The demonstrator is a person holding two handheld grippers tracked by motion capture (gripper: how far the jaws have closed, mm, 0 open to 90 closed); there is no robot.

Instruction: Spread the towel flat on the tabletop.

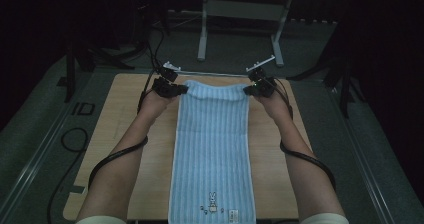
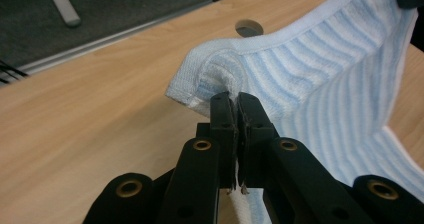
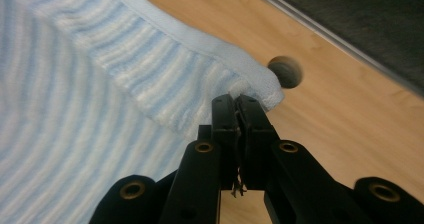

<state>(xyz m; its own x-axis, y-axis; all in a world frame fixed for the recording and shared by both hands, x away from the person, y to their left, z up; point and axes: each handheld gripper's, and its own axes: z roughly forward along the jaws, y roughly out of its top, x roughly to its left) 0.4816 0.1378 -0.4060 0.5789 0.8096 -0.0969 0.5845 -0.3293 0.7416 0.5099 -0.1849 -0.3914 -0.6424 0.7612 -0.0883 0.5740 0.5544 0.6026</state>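
Lying lengthwise front-to-back, towel (image 1: 212,149), far corners pinched.

**Around the Work: Table, Floor and Stand**

A light wooden table (image 1: 125,134) with rounded corners fills the middle of the high view. A round hole (image 2: 248,28) is cut through its top near the far edge. Grey carpet floor (image 1: 235,51) stretches beyond it, where the pale metal legs of a stand (image 1: 202,39) rest. Dark cables (image 1: 150,44) trail over the floor at the far left, and another loops beside the table's left edge.
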